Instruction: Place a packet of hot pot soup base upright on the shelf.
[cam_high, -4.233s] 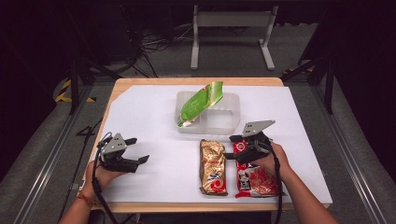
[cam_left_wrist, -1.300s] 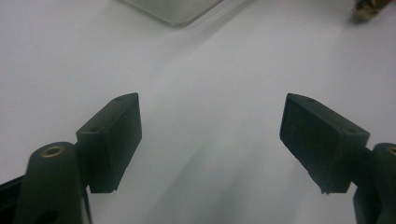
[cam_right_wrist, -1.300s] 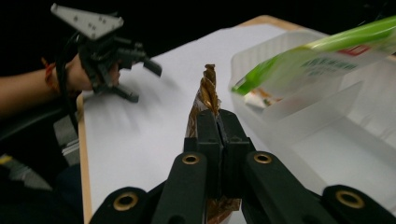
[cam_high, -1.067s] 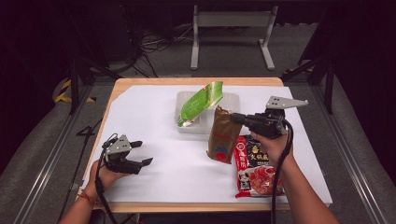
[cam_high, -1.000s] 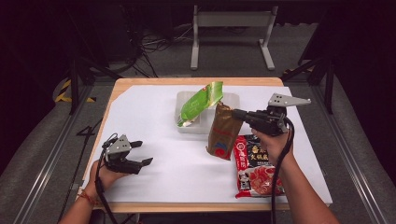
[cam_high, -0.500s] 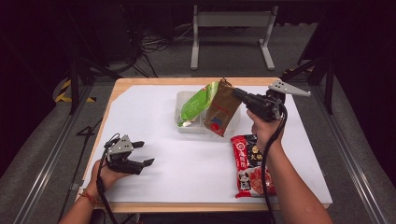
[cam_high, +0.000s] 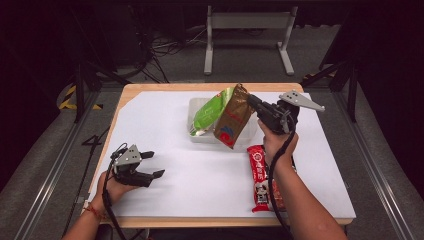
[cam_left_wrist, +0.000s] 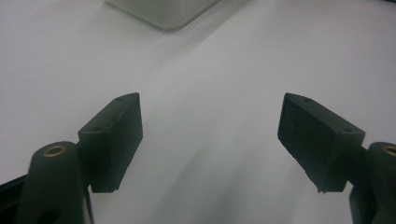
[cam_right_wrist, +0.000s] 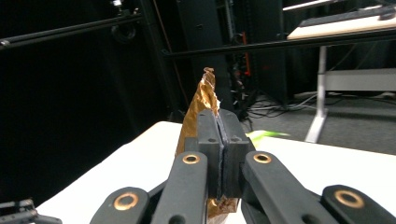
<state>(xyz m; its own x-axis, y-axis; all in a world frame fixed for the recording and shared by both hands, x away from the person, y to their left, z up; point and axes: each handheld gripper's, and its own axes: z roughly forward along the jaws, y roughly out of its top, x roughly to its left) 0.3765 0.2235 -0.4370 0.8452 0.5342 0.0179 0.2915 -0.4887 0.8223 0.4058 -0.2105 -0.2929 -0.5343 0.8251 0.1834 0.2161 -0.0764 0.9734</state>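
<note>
We see the gold-brown snack packet (cam_high: 233, 118) hanging in the air over the clear plastic tray (cam_high: 200, 137), tilted, its lower end down near the tray's front rim and its upper edge pinched by the right gripper (cam_high: 253, 103). In the right gripper view the two black jaws are pressed flat together on a crinkled gold edge of the packet (cam_right_wrist: 201, 100), which rises above them; most of the packet is hidden behind the jaws there, and we cannot read its print. From the high view we make out a red and blue mark on its lower half, but the wording is too small to tell.

Just beside it, a green packet (cam_high: 211, 111) leans in the tray, partly covered by the gold one. A red packet (cam_high: 260, 175) lies flat on the white table cover (cam_high: 160, 125) under the right forearm, which hides part of it.

The left gripper (cam_high: 151, 164) rests low near the front left of the table, well apart from the tray. In its own view the jaws stand wide apart with bare white surface between them, and a blurred corner of the tray (cam_left_wrist: 161, 11) is cut off at the top.
</note>
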